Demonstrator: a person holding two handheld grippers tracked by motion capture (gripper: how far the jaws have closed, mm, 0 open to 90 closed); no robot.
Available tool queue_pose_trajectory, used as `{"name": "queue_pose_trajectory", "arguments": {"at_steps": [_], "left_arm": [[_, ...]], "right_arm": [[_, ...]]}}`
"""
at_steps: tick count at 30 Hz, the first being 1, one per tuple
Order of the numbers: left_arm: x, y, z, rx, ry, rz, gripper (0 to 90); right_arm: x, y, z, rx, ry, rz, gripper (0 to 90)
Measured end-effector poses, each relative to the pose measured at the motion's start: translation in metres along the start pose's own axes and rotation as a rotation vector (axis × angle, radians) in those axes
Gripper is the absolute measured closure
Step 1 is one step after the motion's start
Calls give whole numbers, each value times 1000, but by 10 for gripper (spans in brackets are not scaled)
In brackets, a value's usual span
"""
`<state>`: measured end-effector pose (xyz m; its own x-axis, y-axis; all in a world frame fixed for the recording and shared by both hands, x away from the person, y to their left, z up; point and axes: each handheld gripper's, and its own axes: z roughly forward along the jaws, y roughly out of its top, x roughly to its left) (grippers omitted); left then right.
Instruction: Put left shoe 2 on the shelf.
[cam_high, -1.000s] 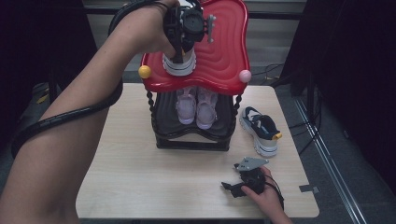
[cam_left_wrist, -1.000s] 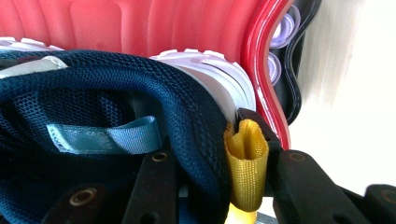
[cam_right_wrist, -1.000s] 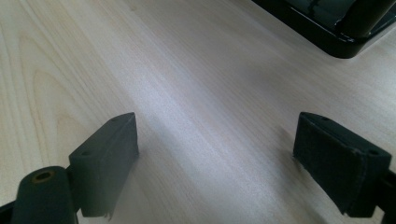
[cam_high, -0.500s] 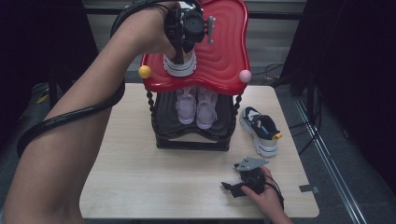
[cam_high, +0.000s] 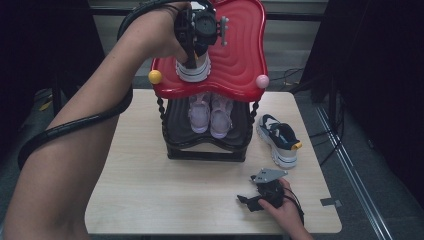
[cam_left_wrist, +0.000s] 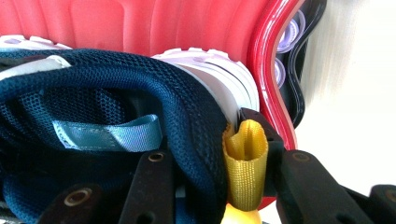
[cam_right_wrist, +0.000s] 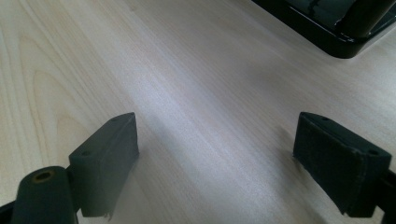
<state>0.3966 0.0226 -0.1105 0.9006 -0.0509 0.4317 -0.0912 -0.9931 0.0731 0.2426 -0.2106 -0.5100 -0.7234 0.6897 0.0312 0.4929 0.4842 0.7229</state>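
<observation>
A navy mesh shoe with a white sole (cam_high: 192, 72) stands on the red top shelf (cam_high: 240, 50) of a small rack. My left gripper (cam_high: 193, 60) comes down on its heel. In the left gripper view my left gripper (cam_left_wrist: 210, 149) is shut on the shoe (cam_left_wrist: 116, 93): one jaw sits inside the collar, the other outside against the yellow pull tab (cam_left_wrist: 245, 163). Its matching shoe (cam_high: 279, 140) lies on the table to the right of the rack. My right gripper (cam_high: 250, 202) rests low at the table's front right, and my right gripper (cam_right_wrist: 215, 154) is open over bare wood.
A pair of lilac shoes (cam_high: 210, 112) fills the black lower shelf (cam_high: 200, 150). A yellow ball (cam_high: 155, 76) and a pink ball (cam_high: 262, 81) tip the red shelf's front corners. The rack's black base (cam_right_wrist: 345, 28) lies ahead of the right gripper. A cable (cam_high: 75, 125) trails from the left arm.
</observation>
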Motion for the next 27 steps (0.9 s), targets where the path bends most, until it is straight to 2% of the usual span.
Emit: {"name": "queue_pose_trajectory", "arguments": {"at_steps": [3, 5, 8, 10, 17, 25, 27], "left_arm": [[1, -2, 0, -11, -1, -10, 663], [1, -2, 0, -3, -3, 6, 663], [1, -2, 0, -3, -1, 9, 659], [1, -3, 0, -6, 0, -6, 657], [4, -5, 0, -18, -10, -20, 640], [7, -8, -1, -32, -10, -77, 566], [9, -8, -2, -36, -12, -112, 553]], "right_arm": [[0, 0, 0, 0, 0, 0, 135], [0, 0, 0, 0, 0, 0, 134], [0, 0, 0, 0, 0, 0, 134], [0, 0, 0, 0, 0, 0, 134], [0, 0, 0, 0, 0, 0, 134], [0, 0, 0, 0, 0, 0, 134], [0, 0, 0, -1, 0, -1, 135]]}}
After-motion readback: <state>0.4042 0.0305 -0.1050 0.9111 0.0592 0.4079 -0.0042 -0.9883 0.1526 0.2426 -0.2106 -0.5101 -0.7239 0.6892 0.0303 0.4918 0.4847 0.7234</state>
